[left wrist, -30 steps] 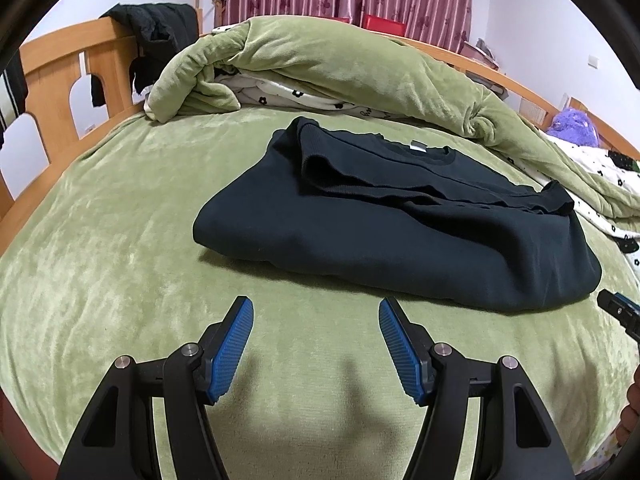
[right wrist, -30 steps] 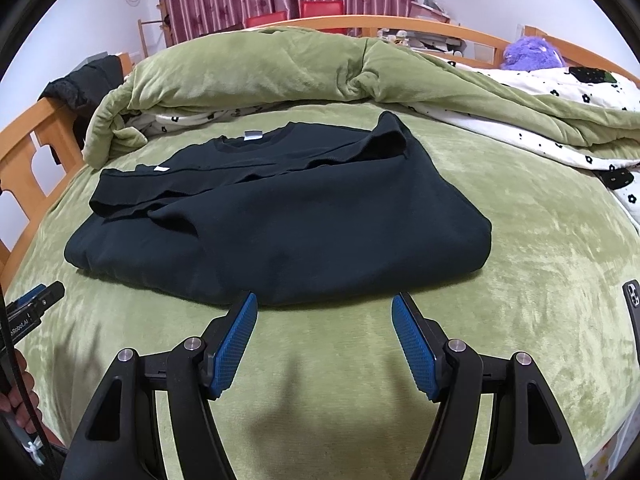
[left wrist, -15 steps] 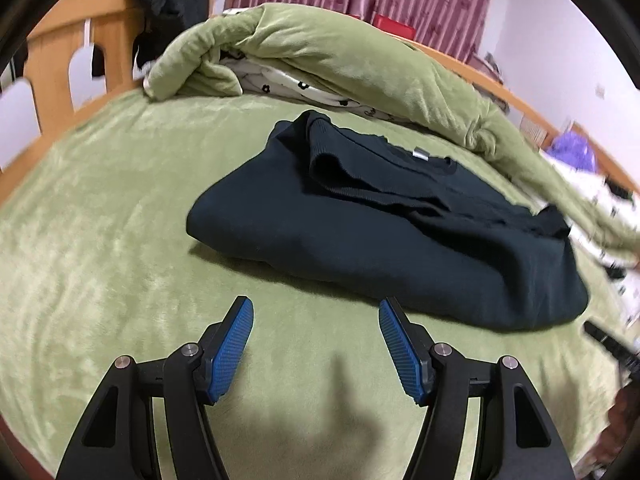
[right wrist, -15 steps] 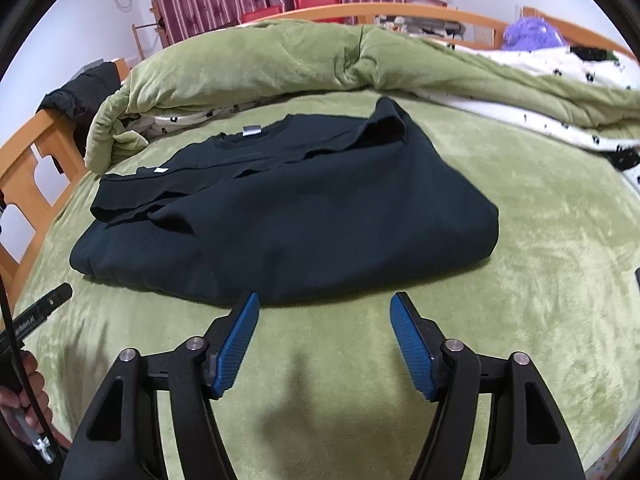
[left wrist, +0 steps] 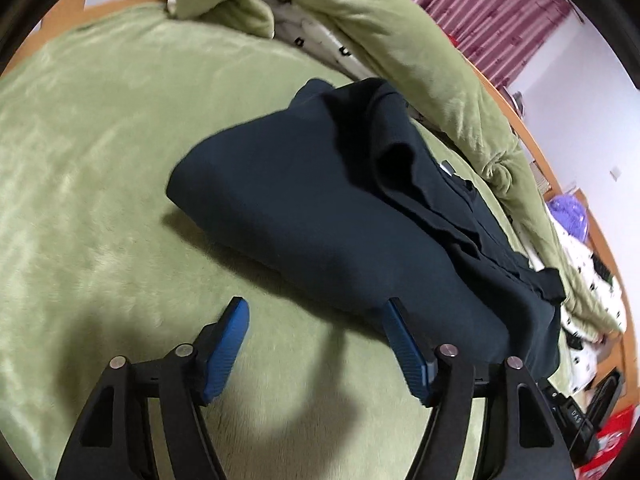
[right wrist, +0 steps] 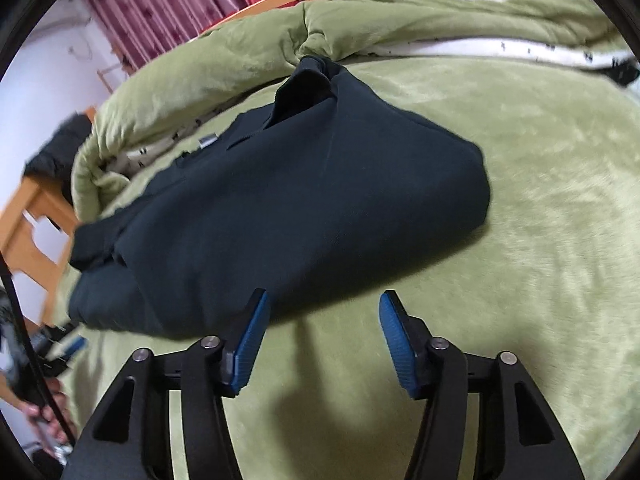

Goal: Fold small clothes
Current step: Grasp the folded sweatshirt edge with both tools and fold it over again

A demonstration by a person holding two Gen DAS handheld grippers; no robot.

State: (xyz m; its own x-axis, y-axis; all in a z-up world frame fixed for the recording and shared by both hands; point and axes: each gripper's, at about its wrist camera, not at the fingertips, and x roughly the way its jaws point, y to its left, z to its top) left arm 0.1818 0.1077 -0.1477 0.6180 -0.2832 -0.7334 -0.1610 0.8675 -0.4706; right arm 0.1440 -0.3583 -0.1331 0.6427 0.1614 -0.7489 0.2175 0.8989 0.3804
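Observation:
A dark navy sweatshirt [left wrist: 320, 216] lies folded on the green bed cover, sleeves laid across its far side; it also shows in the right wrist view [right wrist: 280, 216]. My left gripper [left wrist: 316, 312] is open and empty, just short of the garment's near left edge. My right gripper [right wrist: 324, 306] is open and empty, at the garment's near right edge, its left pad [right wrist: 250, 338] over the cloth's hem. The left gripper [right wrist: 60, 350] shows blurred at the far left of the right wrist view.
A rolled green duvet [left wrist: 400, 40] with a white patterned sheet lies behind the garment. The wooden bed frame [right wrist: 28, 216] stands on the left. A purple plush toy [left wrist: 572, 216] sits at the back right. Both views are tilted and blurred.
Both grippers have moved closer to the garment and tilted, the left view rolling one way and the right the other. The jaws stay open. The garment has not moved.

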